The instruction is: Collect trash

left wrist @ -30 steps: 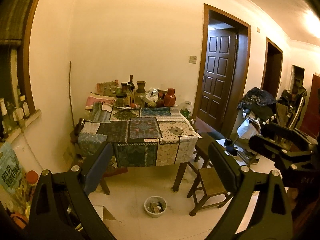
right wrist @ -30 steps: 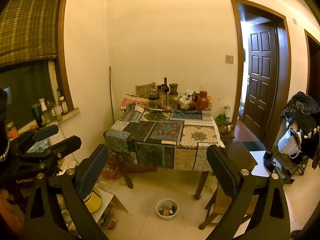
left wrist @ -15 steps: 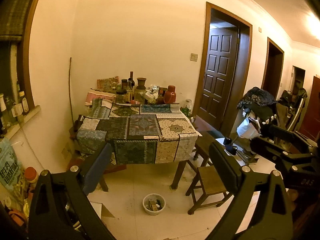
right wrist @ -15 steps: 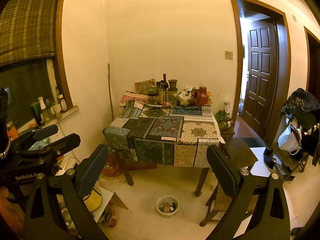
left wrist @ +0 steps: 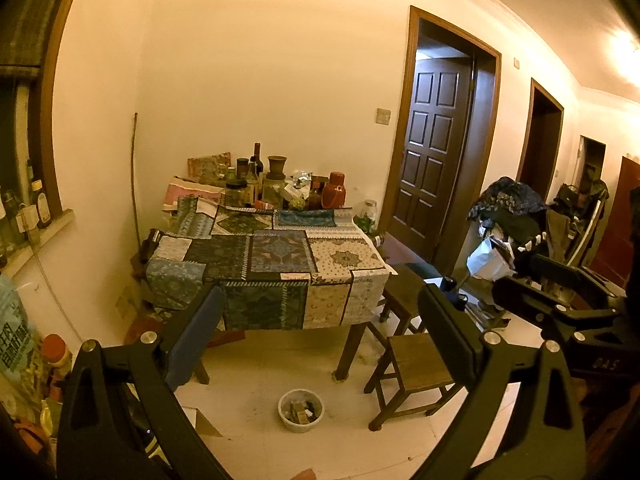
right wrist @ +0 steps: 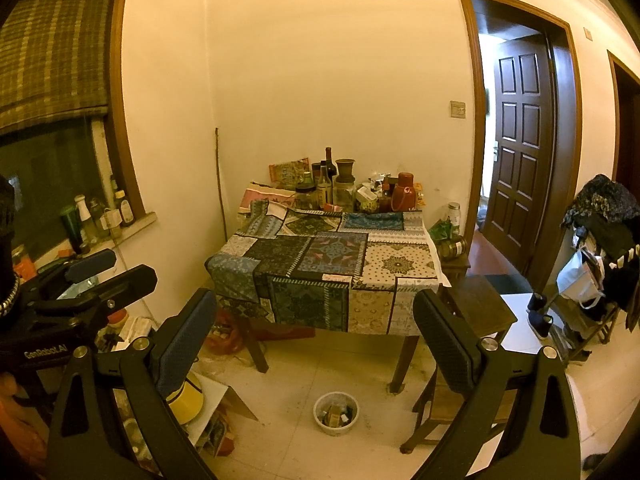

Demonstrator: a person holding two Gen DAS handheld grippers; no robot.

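I hold both claws high, looking over the room, and nothing is grasped. The left claw (left wrist: 316,328) has its jaws spread wide with only air between them, and the right claw (right wrist: 316,328) is released in the same way.

The thing for this task is the small white bin (right wrist: 336,413) on the floor, just in front of the table (right wrist: 396,268) and near its front right leg. In both views it lies below and ahead of the claws, well apart from them, almost on the middle line between the fingers. In the right wrist view it sits a little right of centre, in the left wrist view (left wrist: 301,410) a little left of centre. So I judge no claw is clearly nearer; the coming move is mainly down and forward.

The bin is round and low with an open top, so it has no long axis. Inside I see some brown and dark scraps, too small to name. A wooden stool (left wrist: 416,364) stands just beside it, which I should avoid when I lower.
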